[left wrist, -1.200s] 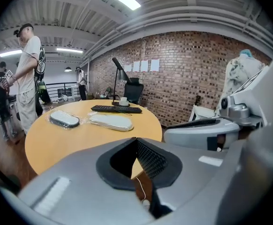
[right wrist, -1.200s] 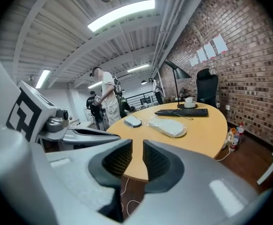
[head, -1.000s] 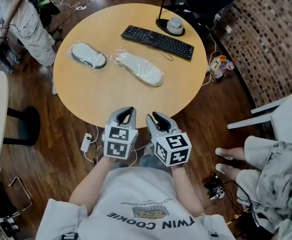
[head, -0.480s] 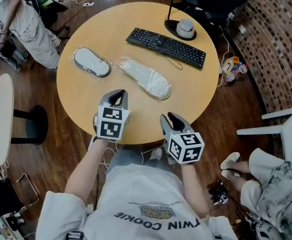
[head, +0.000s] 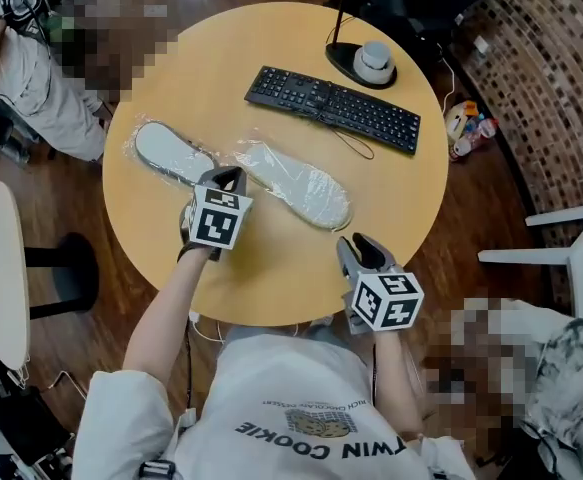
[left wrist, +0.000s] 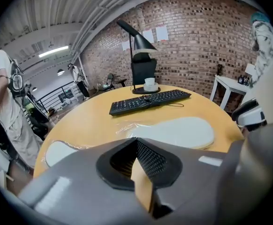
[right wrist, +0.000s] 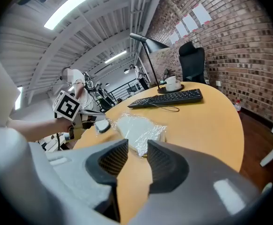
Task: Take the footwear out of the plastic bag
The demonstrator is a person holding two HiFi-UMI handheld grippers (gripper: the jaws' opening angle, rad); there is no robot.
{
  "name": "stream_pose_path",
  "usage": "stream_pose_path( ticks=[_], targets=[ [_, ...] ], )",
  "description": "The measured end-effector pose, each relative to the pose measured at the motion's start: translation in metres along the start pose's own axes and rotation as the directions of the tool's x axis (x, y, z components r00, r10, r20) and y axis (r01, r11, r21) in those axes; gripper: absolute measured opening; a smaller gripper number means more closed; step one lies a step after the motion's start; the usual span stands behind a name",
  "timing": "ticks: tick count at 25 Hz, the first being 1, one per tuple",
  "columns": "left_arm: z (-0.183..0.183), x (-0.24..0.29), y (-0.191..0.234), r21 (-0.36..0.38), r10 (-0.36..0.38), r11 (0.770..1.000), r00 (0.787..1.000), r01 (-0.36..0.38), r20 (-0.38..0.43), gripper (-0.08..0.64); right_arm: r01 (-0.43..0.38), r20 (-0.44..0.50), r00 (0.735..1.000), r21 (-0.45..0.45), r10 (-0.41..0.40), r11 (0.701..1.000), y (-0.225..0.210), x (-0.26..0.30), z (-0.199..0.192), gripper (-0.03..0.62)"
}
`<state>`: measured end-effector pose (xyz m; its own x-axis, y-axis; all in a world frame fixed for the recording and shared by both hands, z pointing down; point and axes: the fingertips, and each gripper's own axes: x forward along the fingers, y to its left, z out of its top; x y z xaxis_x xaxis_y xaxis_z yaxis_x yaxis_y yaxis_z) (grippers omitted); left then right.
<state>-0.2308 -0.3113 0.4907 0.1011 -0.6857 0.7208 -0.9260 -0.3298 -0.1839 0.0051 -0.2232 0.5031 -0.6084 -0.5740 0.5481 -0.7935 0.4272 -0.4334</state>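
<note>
We see two slippers on the tabletop (head: 271, 278): centre slipper (head: 296, 181) and 9 o'clock slipper (head: 166, 150), each still inside its plastic bag (head: 237, 154). Left gripper (head: 222, 176) is between them, fingers together, empty. Right gripper (head: 361, 245) is at the 5 o'clock edge, fingers apart, just been opening, nothing between.

You're working in a loft-style office or studio. A bare brick wall (left wrist: 197, 41) fills the upper right of the left gripper view, and dark wooden floor planks (head: 71, 308) surround everything in the head view. The round wooden tabletop (head: 271, 278) carries a black keyboard (head: 332, 108) and a black desk lamp (left wrist: 138, 41), with a black office chair (left wrist: 145, 67) just behind. Overhead, the right gripper view shows white exposed beams (right wrist: 56, 55) and strip lights (right wrist: 75, 3).
</note>
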Motion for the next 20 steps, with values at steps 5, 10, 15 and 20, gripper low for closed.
stream_pose_path(
  ticks=[5, 10, 15, 20],
  targets=[
    [-0.015, 0.054, 0.02, 0.042, -0.036, 0.998, 0.996, 0.04, -0.083, 0.003, 0.023, -0.016, 1.0, 0.081, -0.021, 0.996, -0.023, 0.019, 0.002, 0.137],
    [-0.029, 0.083, 0.029, 0.115, -0.024, 0.992, 0.988, 0.042, -0.155, 0.003, 0.051, -0.051, 0.998, 0.118, -0.045, 0.992, -0.036, 0.026, -0.006, 0.137],
    [-0.047, 0.09, 0.039, 0.142, -0.015, 0.989, 0.979, 0.045, -0.202, 0.003, 0.052, -0.061, 0.997, 0.155, -0.043, 0.987, -0.032, 0.035, -0.009, 0.137],
    [-0.052, 0.095, 0.041, 0.134, 0.001, 0.991, 0.977, 0.029, -0.215, 0.002, -0.019, -0.092, 0.995, 0.214, 0.04, 0.977, -0.041, 0.043, -0.011, 0.137]
  ],
)
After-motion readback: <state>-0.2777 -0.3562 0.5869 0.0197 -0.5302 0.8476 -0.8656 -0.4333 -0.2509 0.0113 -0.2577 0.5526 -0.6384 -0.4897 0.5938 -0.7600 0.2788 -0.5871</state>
